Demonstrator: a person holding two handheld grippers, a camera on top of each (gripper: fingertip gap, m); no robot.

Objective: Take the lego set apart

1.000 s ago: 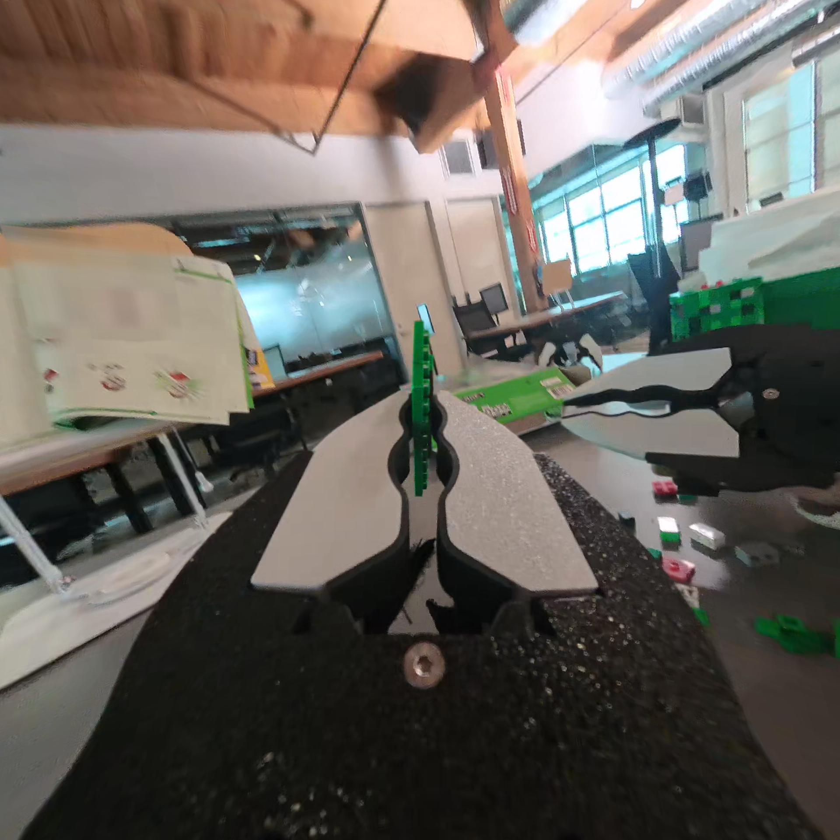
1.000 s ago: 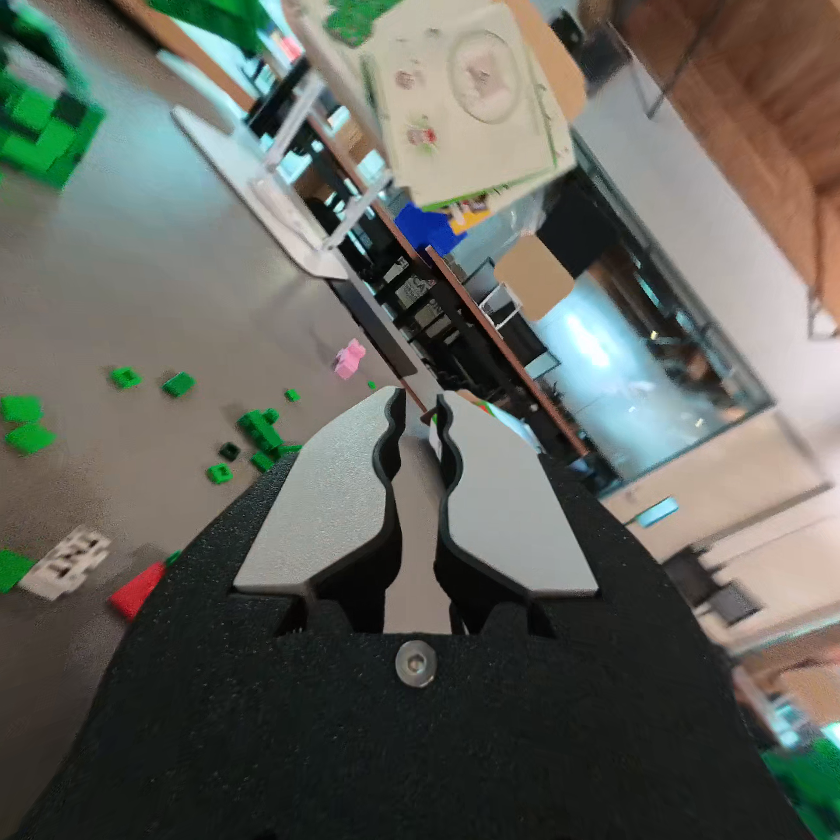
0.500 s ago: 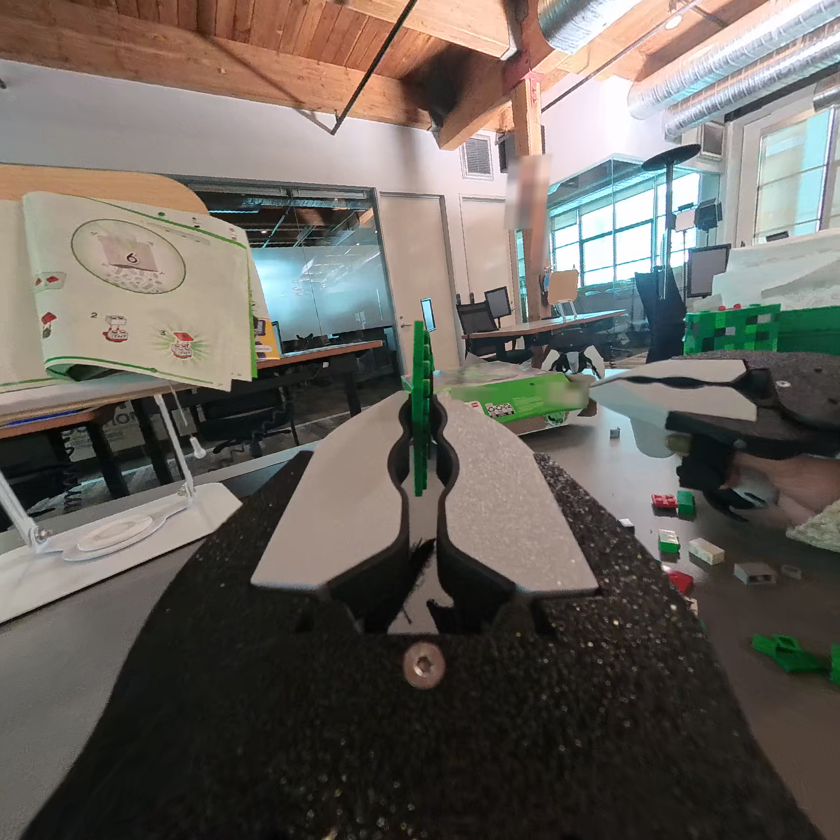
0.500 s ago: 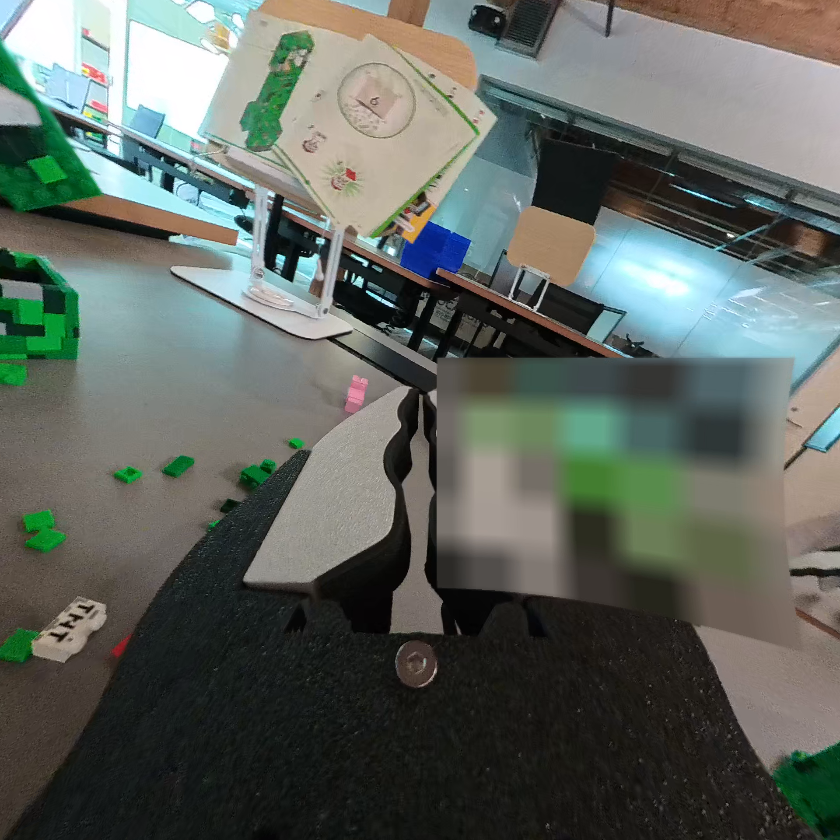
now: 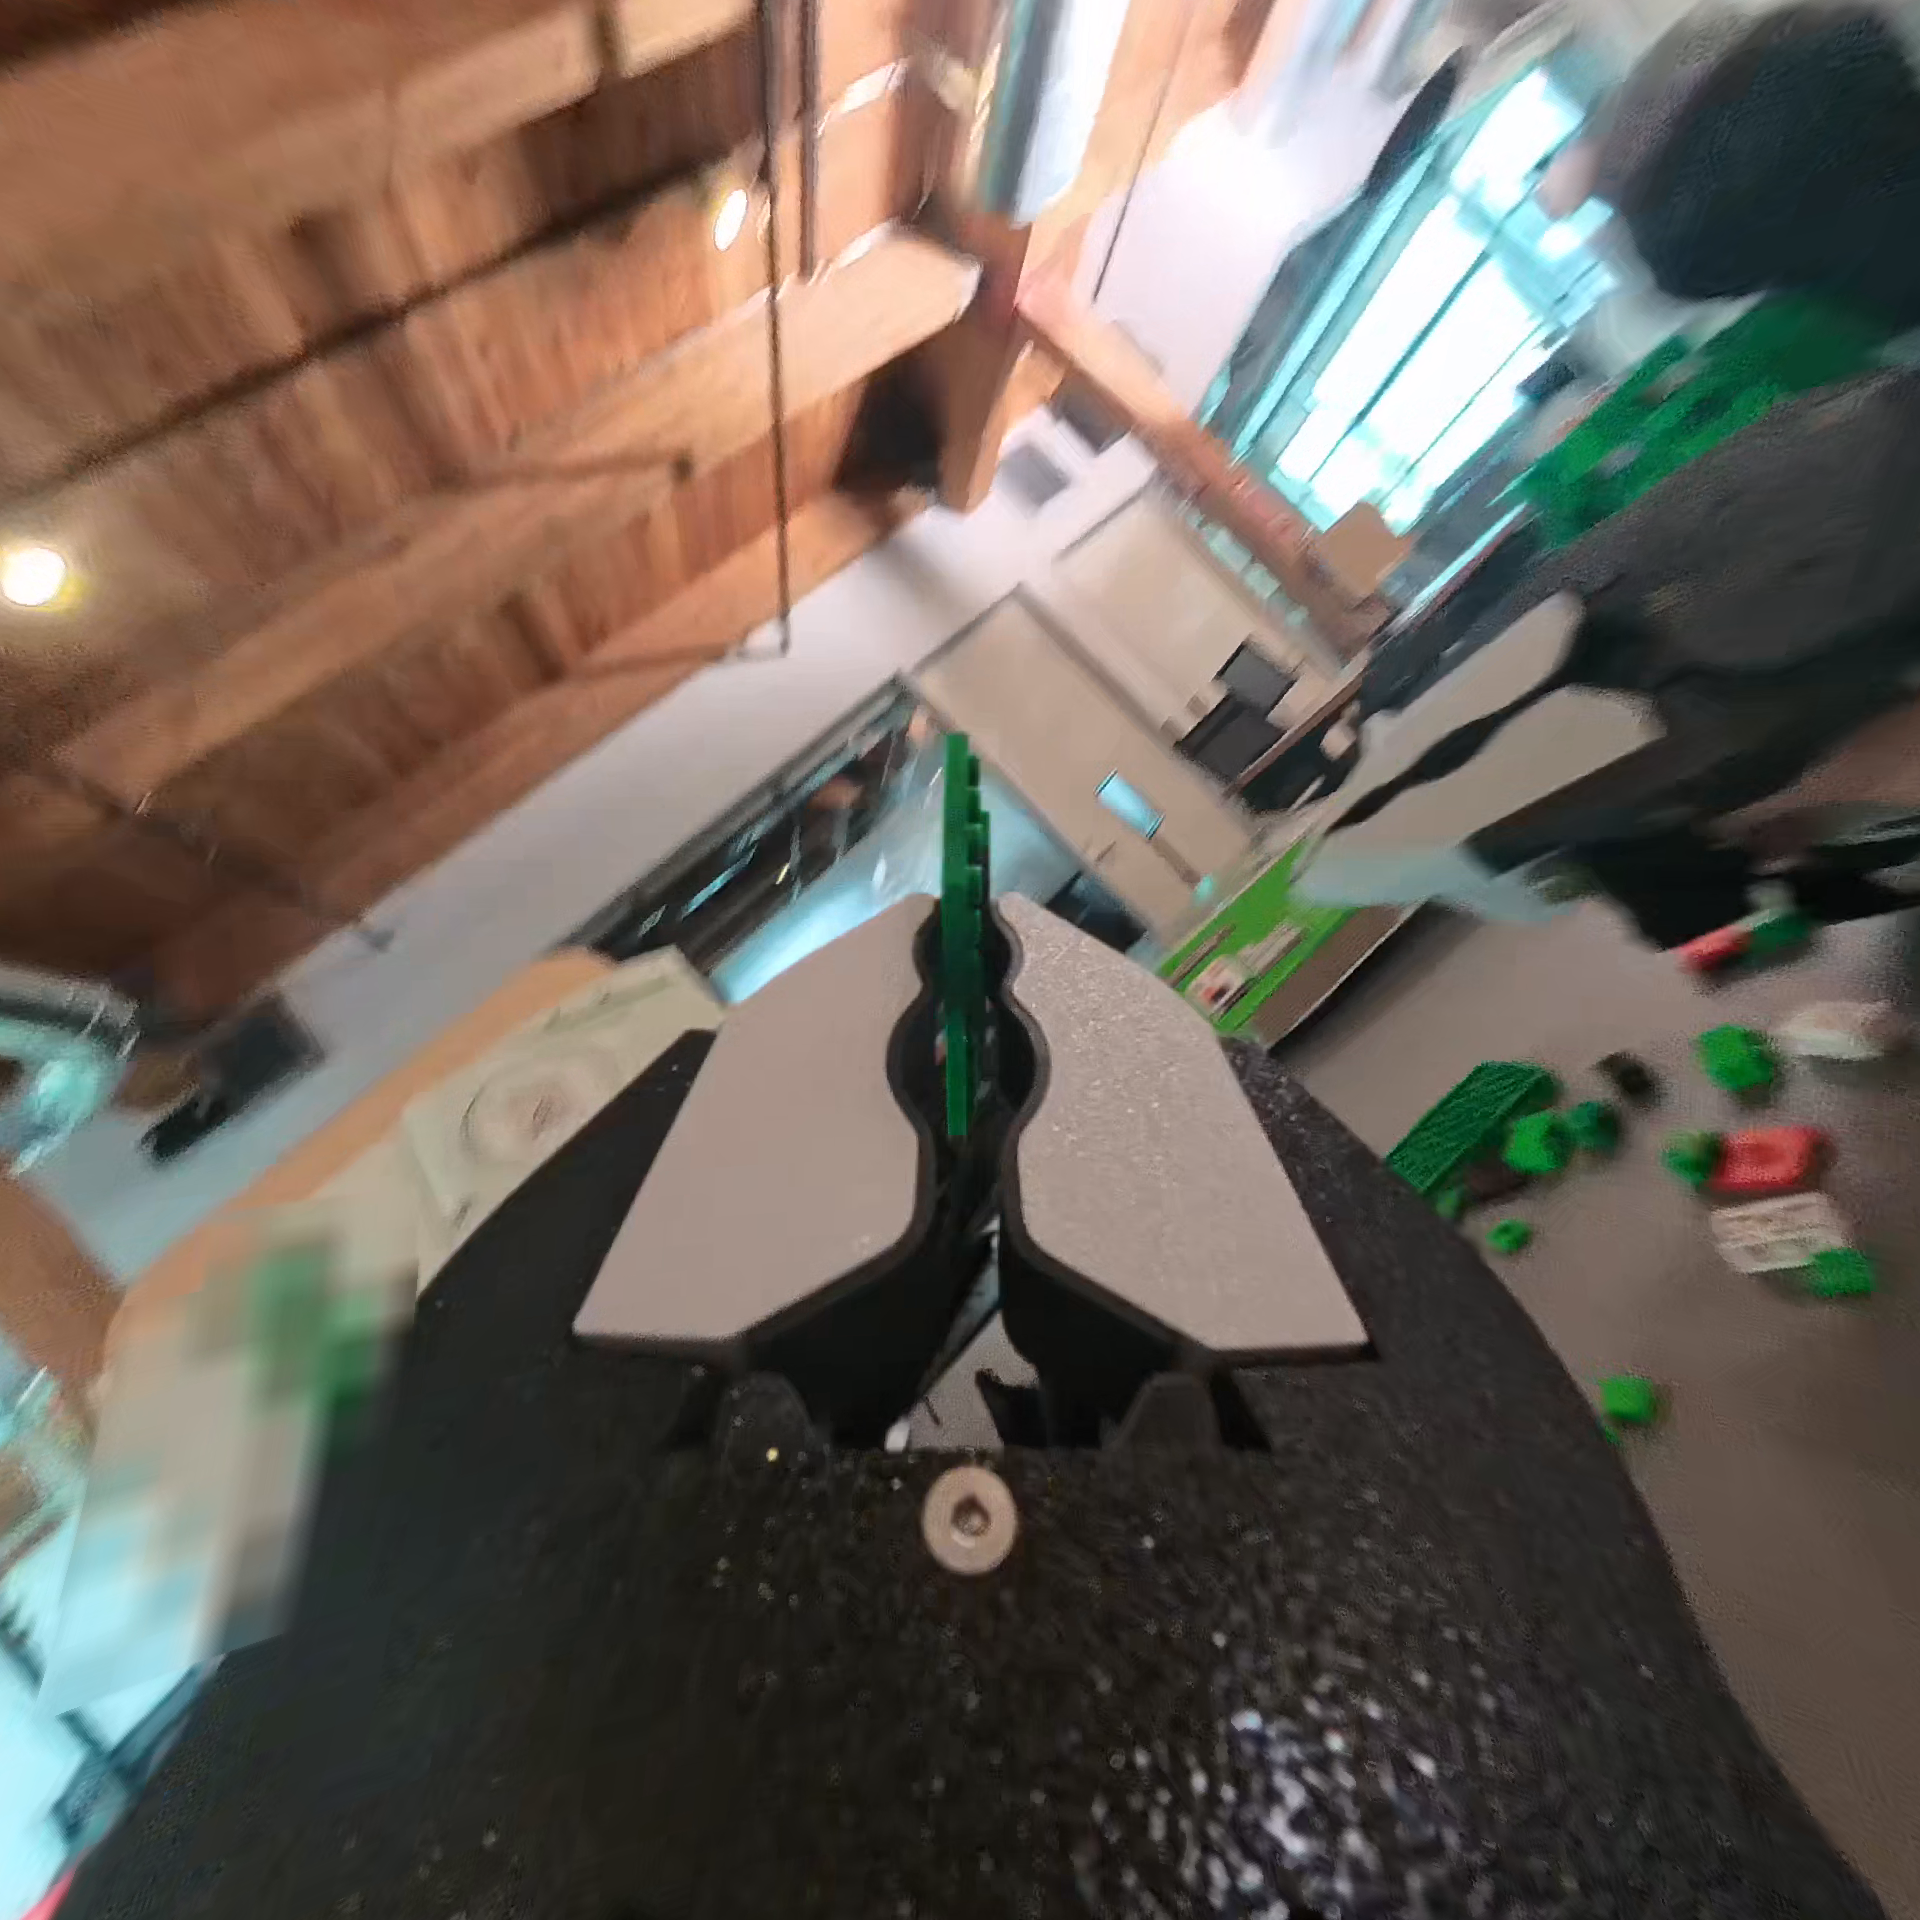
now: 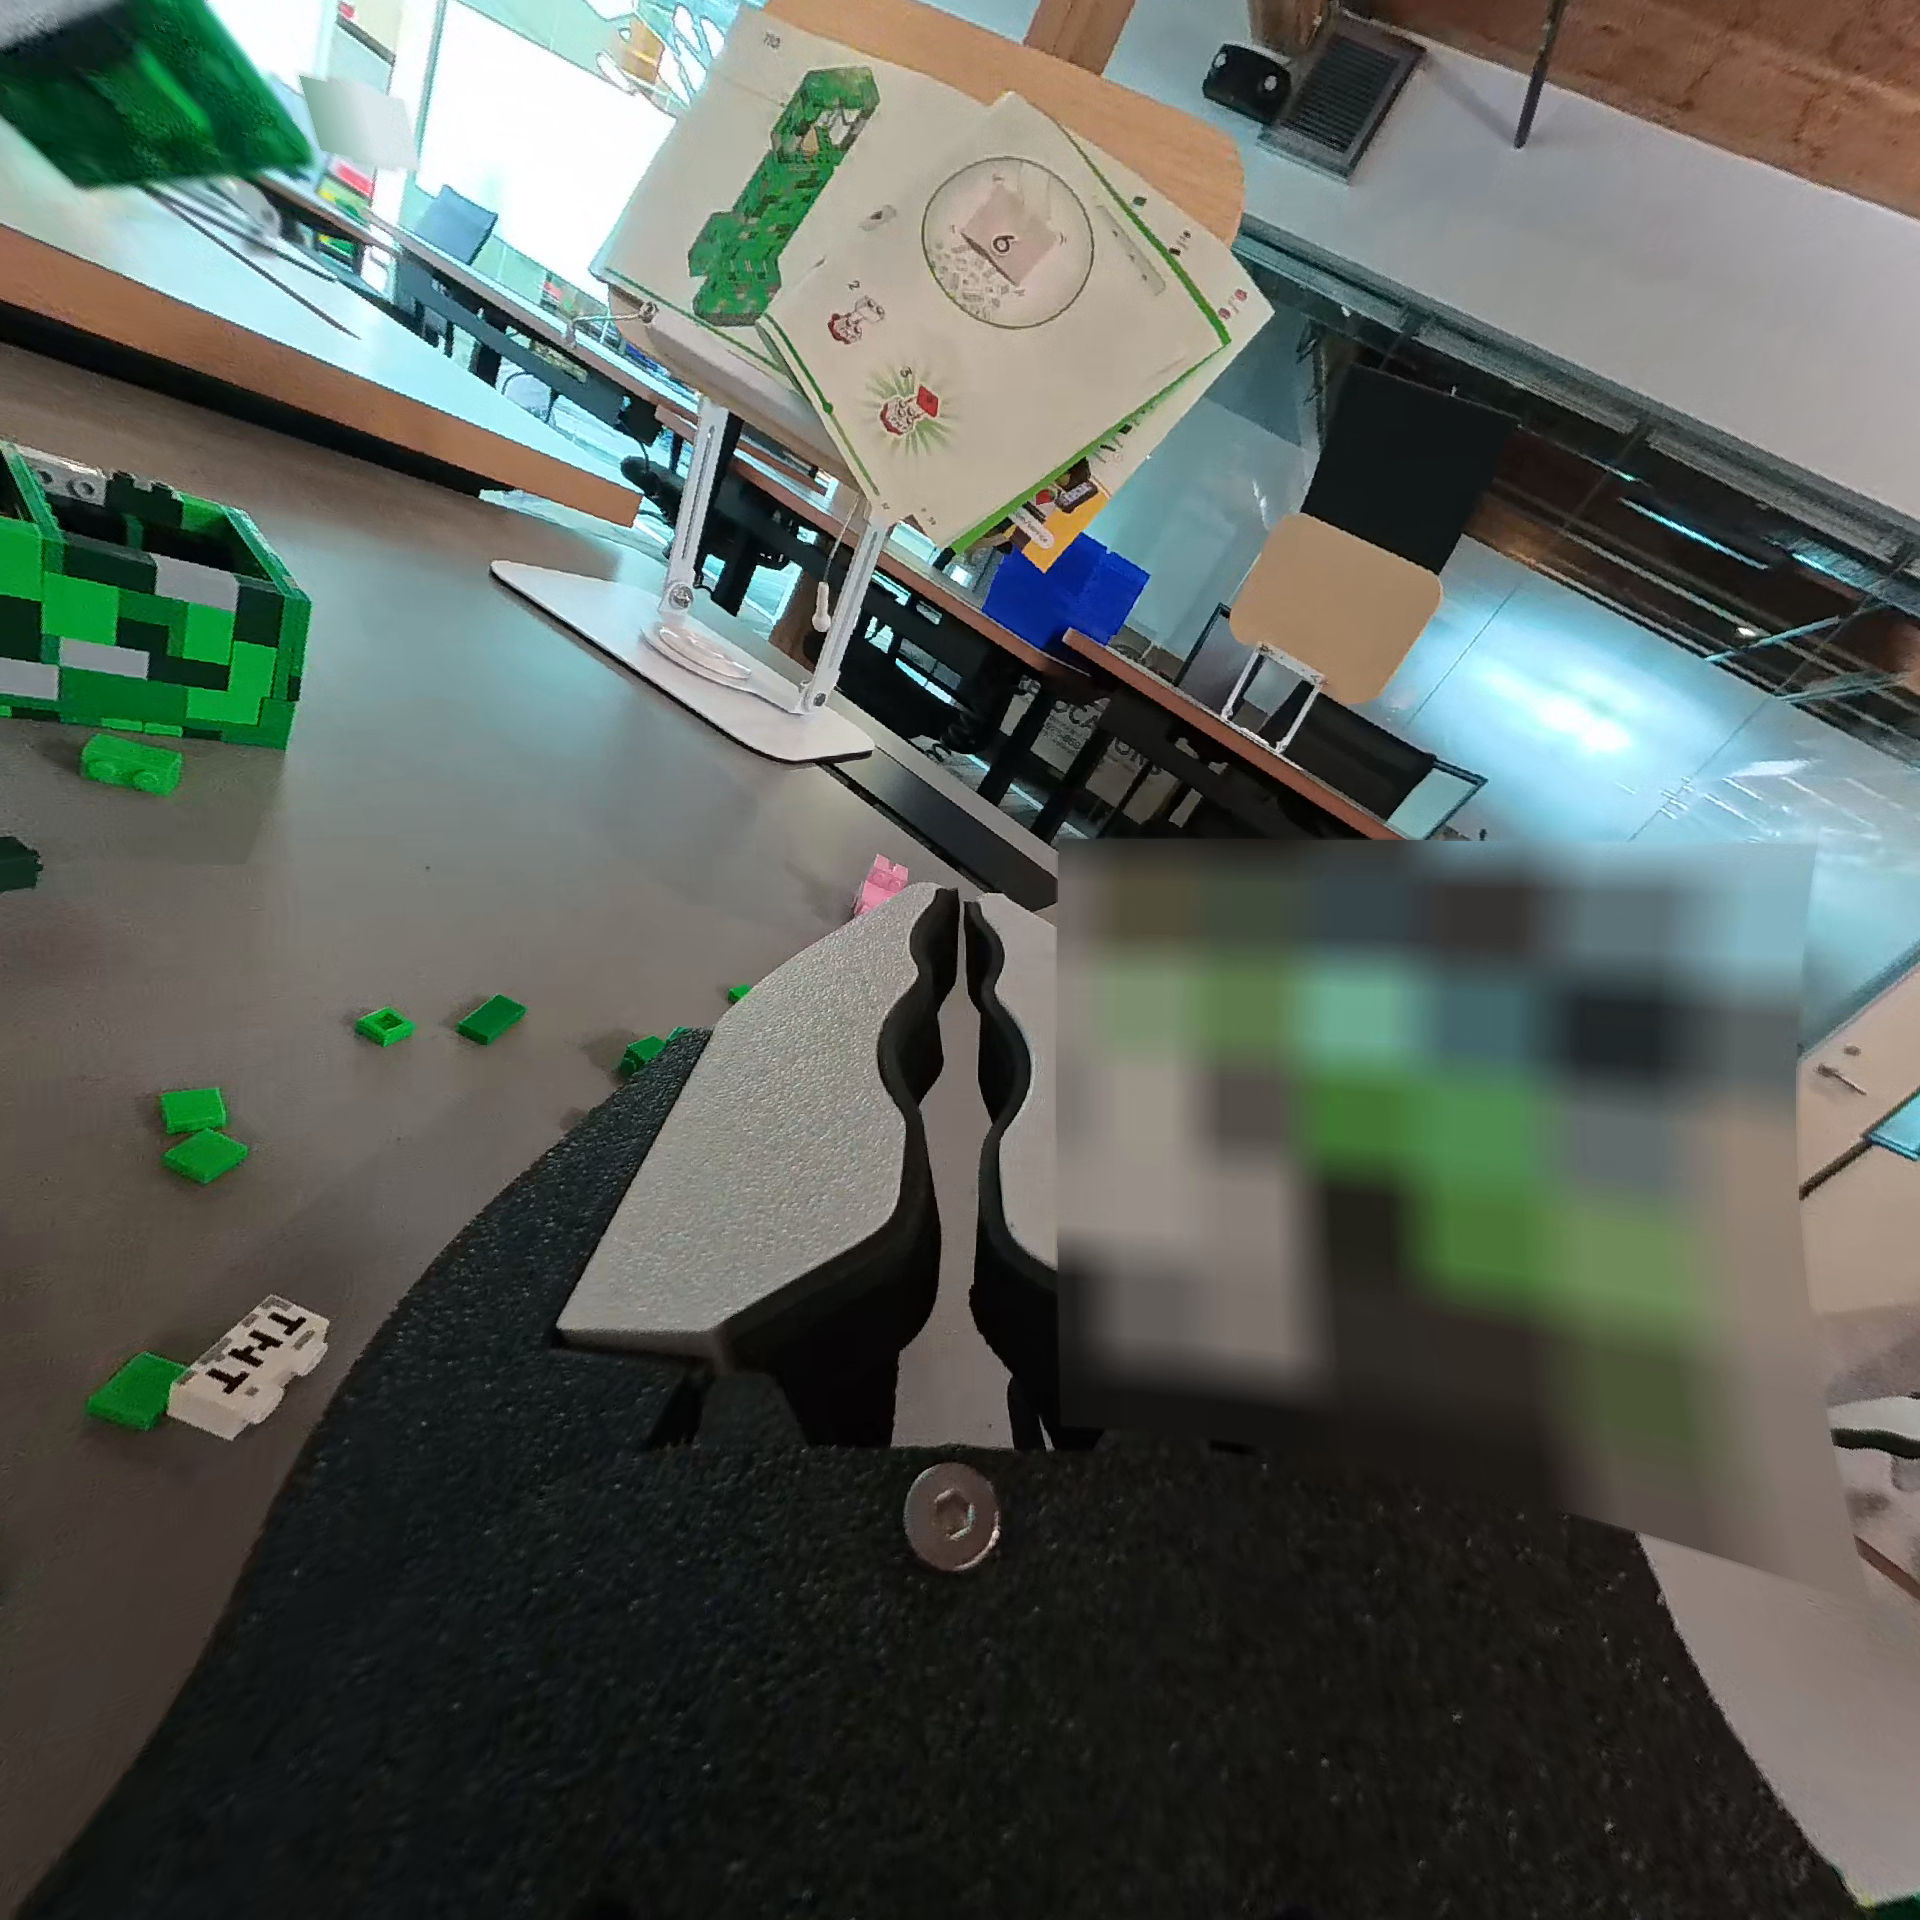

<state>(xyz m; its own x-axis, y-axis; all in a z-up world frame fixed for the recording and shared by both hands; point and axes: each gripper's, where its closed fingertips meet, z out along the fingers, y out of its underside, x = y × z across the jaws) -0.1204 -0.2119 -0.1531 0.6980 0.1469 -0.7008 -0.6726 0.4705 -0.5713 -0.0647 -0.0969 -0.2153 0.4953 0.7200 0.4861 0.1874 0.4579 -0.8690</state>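
My left tool pinches a thin green lego plate edge-on between its fingers, lifted above the grey tabletop. My right tool has its fingers nearly touching, with nothing between them. A hollow green lego block sits toward the tabletop's far left, with loose green tiles scattered nearer and an instruction booklet on its stand at the far edge.

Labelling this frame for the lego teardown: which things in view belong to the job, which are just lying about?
Job:
- green plate, edge-on, clamped in left gripper
- right gripper, shut, apparently empty
- green block build, open-topped
- loose green tiles on the table
- white printed brick

Lying about:
- instruction booklet on its white stand
- blue box
- pink piece
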